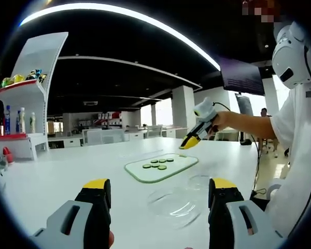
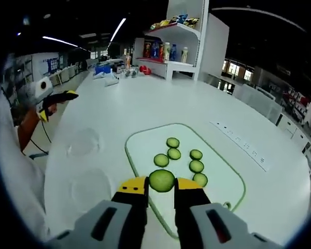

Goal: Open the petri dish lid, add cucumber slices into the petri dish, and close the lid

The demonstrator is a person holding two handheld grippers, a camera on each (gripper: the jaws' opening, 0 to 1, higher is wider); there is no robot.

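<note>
Pinching one cucumber slice (image 2: pixel 161 180) between its yellow tips, the right gripper (image 2: pixel 161 185) holds it just above the near edge of the glass cutting board (image 2: pixel 225 192); six more slices (image 2: pixel 173 153) lie on the board beyond it, in a loose cluster toward the middle. Left of the board, on the white table (image 2: pixel 145 111), two clear round pieces sit apart from each other, the nearer one (image 2: pixel 89 188) and the farther one (image 2: pixel 84 141); I take them for the petri dish and its lid, already separated, though which is which I cannot tell.

The slice looks thin, wet and soft; a light hold across its flat faces should do, since a hard squeeze could split it and a loose one could let it slip. The dish parts look light, rigid and slick, best taken by the rim.

From the left gripper view, the left gripper (image 1: pixel 158 189) stands with jaws spread wide and nothing between them, just short of the nearer clear piece (image 1: pixel 174 204); the second (image 1: pixel 201 181) lies between that and the board (image 1: pixel 182 167), and the right gripper (image 1: pixel 192 142) hangs above the board's far side in a person's hand. That view gives the dish pieces up close; the right gripper view alone shows the held slice, and far beyond the board a shelf (image 2: pixel 181 33) of bottles.
</note>
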